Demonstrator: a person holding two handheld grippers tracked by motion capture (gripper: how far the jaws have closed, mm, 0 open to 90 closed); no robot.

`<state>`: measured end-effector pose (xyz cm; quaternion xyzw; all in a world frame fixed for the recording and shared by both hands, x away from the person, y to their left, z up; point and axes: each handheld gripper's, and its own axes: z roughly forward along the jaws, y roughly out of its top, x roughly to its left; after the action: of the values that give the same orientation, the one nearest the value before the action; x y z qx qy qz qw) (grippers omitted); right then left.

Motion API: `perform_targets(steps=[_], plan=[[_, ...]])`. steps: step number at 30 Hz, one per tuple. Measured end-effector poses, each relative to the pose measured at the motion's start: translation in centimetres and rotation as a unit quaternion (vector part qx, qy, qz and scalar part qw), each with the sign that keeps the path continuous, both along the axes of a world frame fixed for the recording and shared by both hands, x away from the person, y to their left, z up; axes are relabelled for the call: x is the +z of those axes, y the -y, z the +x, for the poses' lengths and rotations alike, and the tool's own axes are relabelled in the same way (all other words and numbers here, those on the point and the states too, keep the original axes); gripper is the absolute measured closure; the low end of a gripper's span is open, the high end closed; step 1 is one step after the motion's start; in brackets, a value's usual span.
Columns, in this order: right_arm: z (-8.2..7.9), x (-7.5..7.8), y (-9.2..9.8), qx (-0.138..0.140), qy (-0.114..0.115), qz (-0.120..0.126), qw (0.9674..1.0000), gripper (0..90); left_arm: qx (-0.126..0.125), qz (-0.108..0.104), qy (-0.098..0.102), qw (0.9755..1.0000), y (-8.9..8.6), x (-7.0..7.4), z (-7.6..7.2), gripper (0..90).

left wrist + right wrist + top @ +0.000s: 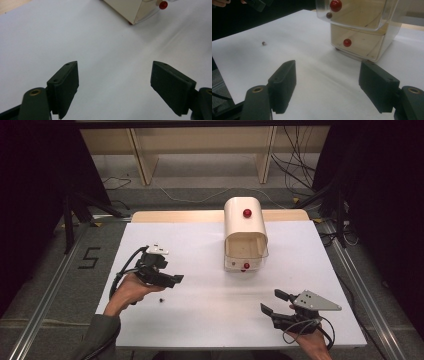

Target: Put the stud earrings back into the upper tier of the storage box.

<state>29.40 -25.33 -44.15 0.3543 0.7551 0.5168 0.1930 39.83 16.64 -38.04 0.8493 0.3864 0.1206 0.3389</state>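
Both tools wide, empty, over tabletop [200,250].
Left tool [172,281], right tool [272,301] near drawer box [244,232]; prob. light, stiff plastic, pull by red knob [246,265].

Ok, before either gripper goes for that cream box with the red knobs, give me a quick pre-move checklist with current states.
1. Left gripper open and empty: ok.
2. Right gripper open and empty: ok.
3. Cream box upright on the white table: ok.
4. Red front knob in sight of the right gripper: ok.
5. Small dark bead lying loose by the left hand, apart from both grippers: ok.
6. Whether the clear upper flap is latched: cannot tell.
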Motion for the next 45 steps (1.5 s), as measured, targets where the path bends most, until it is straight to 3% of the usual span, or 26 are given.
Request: perform_targets(steps=[4, 10, 20, 24, 31, 38, 45], plan=[[0.0, 0.1, 0.0, 0.002, 0.002, 0.0, 1.0, 30.8, 0.001, 0.014, -0.013, 0.9998, -0.7, -0.4, -0.1, 23.1], [-0.1, 0.1, -0.1, 0.003, 0.001, -0.002, 1.0, 30.8, -0.005, 0.058, -0.036, 0.9977, -1.2, -1.5, 0.0, 23.1], [0.0, 0.1, -0.1, 0.005, 0.001, -0.002, 1.0, 30.8, 0.001, 0.113, -0.077, 0.9906, -1.9, -3.5, 0.4, 23.3], [0.0, 0.1, -0.2, 0.005, 0.0, -0.003, 1.0, 30.8, 0.002, 0.126, -0.092, 0.9877, -2.2, -4.3, 0.5, 24.4], [0.0, 0.0, -0.2, 0.006, 0.001, -0.003, 1.0, 30.8, 0.002, 0.142, -0.097, 0.9852, -2.3, -5.1, 0.6, 28.9], [0.0, 0.0, -0.2, 0.007, 0.001, -0.005, 1.0, 30.8, -0.025, 0.167, -0.118, 0.9786, -1.7, -6.4, 0.6, 39.4], [0.0, 0.0, -0.3, 0.008, 0.001, -0.006, 0.9999, 30.8, -0.042, 0.164, -0.129, 0.9771, -1.3, -7.0, 0.5, 51.3]])
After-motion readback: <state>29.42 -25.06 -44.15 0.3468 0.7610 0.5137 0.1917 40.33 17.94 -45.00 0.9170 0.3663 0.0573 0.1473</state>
